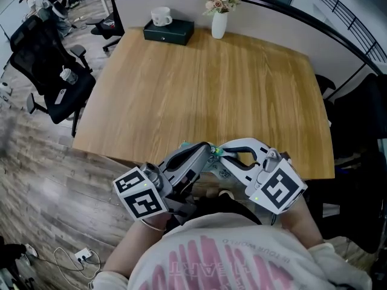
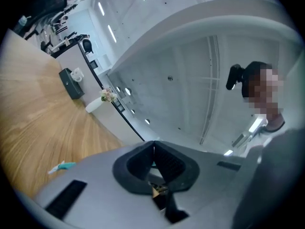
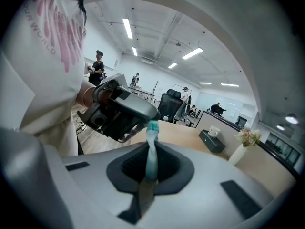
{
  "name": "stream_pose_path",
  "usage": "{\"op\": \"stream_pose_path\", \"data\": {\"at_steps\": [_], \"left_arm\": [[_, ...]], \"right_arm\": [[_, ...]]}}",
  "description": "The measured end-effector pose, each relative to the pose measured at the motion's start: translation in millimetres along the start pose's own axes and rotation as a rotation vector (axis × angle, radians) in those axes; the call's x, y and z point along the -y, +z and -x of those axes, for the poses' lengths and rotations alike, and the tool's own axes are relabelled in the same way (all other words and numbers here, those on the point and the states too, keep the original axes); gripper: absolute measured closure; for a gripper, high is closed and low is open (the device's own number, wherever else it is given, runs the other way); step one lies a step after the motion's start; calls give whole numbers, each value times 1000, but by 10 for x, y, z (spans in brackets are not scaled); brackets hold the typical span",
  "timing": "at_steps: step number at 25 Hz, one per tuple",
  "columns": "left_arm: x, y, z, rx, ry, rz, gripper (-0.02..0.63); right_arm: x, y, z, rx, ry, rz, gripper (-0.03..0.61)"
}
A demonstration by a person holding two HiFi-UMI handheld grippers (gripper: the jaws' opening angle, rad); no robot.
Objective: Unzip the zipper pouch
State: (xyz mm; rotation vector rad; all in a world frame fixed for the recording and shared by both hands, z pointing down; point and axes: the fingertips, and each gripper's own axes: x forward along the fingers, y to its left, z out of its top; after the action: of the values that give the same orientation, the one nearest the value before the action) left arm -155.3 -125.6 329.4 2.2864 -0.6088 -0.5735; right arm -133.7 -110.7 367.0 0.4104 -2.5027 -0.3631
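In the head view the teal and white zipper pouch (image 1: 216, 165) hangs between both grippers, just above the table's near edge. My left gripper (image 1: 207, 151) comes in from the left, my right gripper (image 1: 222, 154) from the right, and their tips almost touch. In the left gripper view the left gripper (image 2: 153, 144) is shut, with a brass zipper pull (image 2: 156, 190) at the base of its pads and a teal sliver between them. In the right gripper view the right gripper (image 3: 151, 144) is shut on a teal strip of the pouch (image 3: 152, 128). The left gripper (image 3: 119, 111) shows just beyond it.
A wooden table (image 1: 205, 83) stretches ahead. At its far edge stand a dark box (image 1: 169, 31) with a white mug (image 1: 161, 16) on it and a white vase of flowers (image 1: 219, 23). A black office chair (image 1: 48, 65) stands on the left.
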Motion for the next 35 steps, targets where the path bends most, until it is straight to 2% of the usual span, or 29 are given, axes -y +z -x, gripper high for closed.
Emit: {"op": "stream_pose_path", "data": {"at_steps": [3, 8, 13, 16, 19, 21, 23, 30, 35], "left_arm": [[-27, 53, -1, 36, -12, 63, 611], [-76, 108, -14, 36, -4, 82, 611], [-110, 124, -22, 22, 15, 82, 610], [-150, 108, -20, -1, 47, 55, 609], [-273, 123, 29, 3, 108, 52, 609], [-306, 180, 73, 37, 106, 87, 611], [-298, 221, 76, 48, 91, 92, 611], [-357, 230, -11, 24, 94, 76, 609], [-414, 237, -107, 17, 123, 77, 610]], "right_arm": [[21, 59, 21, 54, 11, -53, 578], [92, 151, 39, 141, -2, -124, 580], [131, 161, 29, 143, -17, -135, 580], [156, 157, 16, 149, -34, -154, 580], [214, 204, 39, 202, -53, -232, 580], [252, 193, 82, 208, -56, -282, 580], [275, 189, 91, 203, -58, -282, 580], [348, 183, 133, 215, -101, -284, 580], [488, 122, 260, 246, -126, -345, 580]]}}
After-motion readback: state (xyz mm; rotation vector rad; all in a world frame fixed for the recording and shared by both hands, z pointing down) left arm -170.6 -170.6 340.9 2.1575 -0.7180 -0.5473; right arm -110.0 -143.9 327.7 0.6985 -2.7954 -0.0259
